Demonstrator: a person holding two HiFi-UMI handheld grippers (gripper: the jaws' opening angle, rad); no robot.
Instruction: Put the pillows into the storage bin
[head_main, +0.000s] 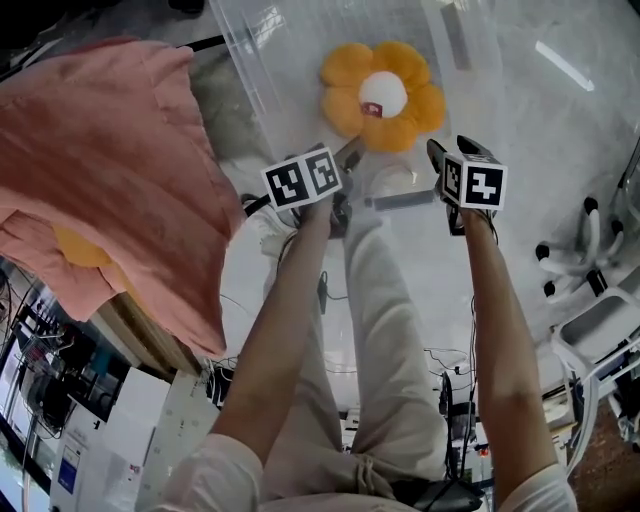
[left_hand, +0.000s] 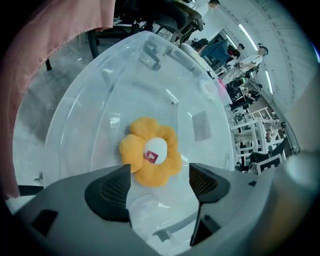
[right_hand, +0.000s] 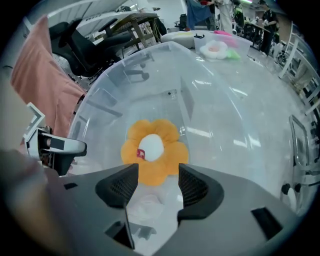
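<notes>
The left tongs and right tongs both stand spread, pinching nothing. The flower pillow lies flat in the clear bin, just ahead of and below them. It sits about midway between the two, and being round it has no long axis.

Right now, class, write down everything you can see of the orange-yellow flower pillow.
The flower pillow is a plush orange-yellow blossom with rounded petals around a white centre that carries a small red tag. It looks soft and stuffed. It lies flat, face up, on the bottom of the clear plastic storage bin. Nothing grips it: the left gripper and right gripper are open and empty, apart from it.
</notes>
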